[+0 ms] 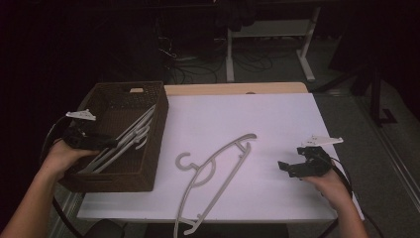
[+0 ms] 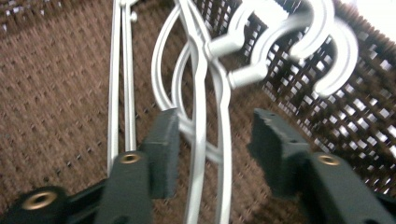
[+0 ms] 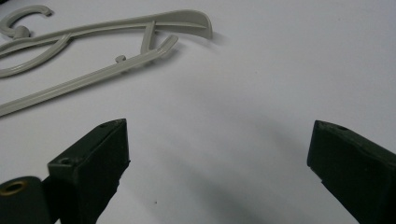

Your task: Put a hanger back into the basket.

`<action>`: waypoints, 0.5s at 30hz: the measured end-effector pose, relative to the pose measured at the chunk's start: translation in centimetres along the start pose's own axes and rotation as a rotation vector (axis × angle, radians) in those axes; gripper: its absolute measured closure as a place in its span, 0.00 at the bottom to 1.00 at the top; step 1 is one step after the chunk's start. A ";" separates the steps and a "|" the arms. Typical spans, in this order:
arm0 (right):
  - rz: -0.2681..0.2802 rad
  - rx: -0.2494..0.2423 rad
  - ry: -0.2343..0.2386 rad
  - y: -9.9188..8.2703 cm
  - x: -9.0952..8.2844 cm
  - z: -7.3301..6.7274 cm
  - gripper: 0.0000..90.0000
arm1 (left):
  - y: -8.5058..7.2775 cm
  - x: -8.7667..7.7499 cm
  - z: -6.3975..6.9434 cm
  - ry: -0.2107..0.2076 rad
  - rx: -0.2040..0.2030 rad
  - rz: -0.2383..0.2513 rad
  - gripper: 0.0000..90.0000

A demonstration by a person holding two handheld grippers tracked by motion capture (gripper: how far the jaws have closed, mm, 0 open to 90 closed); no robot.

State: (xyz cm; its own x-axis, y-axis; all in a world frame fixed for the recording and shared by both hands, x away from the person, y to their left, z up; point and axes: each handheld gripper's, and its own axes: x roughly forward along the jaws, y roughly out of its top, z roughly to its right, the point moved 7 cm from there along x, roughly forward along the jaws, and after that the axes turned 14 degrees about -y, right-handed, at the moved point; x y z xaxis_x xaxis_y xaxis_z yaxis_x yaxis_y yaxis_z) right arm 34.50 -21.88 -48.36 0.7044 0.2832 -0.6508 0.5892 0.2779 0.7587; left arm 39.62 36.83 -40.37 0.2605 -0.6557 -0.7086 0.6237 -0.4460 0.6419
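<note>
L gripper (image 2: 210,140) is parted, nothing gripped, over pale grey plastic hangers (image 2: 205,93) laid in the dark brown woven basket (image 1: 153,144). R gripper (image 3: 219,154) is held wide apart nr another grey hanger (image 1: 213,173) on the white tabletop (image 1: 277,124).

1. Went over all three views and honestly there's no readable text anywhere, no words, brand marks, numbers or signs.
2. The pale grey plastic clothes hangers (image 2: 205,93) are plain, nothing moulded or printed that I can make out.
3. The dark brown woven wicker basket (image 1: 148,148) carries no tag or label.
4. The white bench top (image 1: 257,119) is bare of any print or sticker.
5. The dim background past the bench is too dark to make out any lettering.
</note>
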 end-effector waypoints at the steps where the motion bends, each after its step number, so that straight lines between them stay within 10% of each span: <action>1: -0.001 0.000 0.000 0.0 0.0 0.0 0.06 | 0.2 0.0 0.1 -0.005 0.000 0.013 0.52; 15: 0.002 0.001 0.002 0.0 -0.1 -0.1 0.06 | 3.9 -0.5 3.8 -0.087 0.048 0.161 0.52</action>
State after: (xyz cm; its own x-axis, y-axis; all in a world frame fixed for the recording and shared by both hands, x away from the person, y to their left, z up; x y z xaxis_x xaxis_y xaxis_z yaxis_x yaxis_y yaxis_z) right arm 34.46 -21.82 -48.29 0.7048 0.2855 -0.6495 0.5882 0.2768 0.7599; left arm 39.09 33.09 -36.40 0.2881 -0.7702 -0.5691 0.5430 -0.3581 0.7595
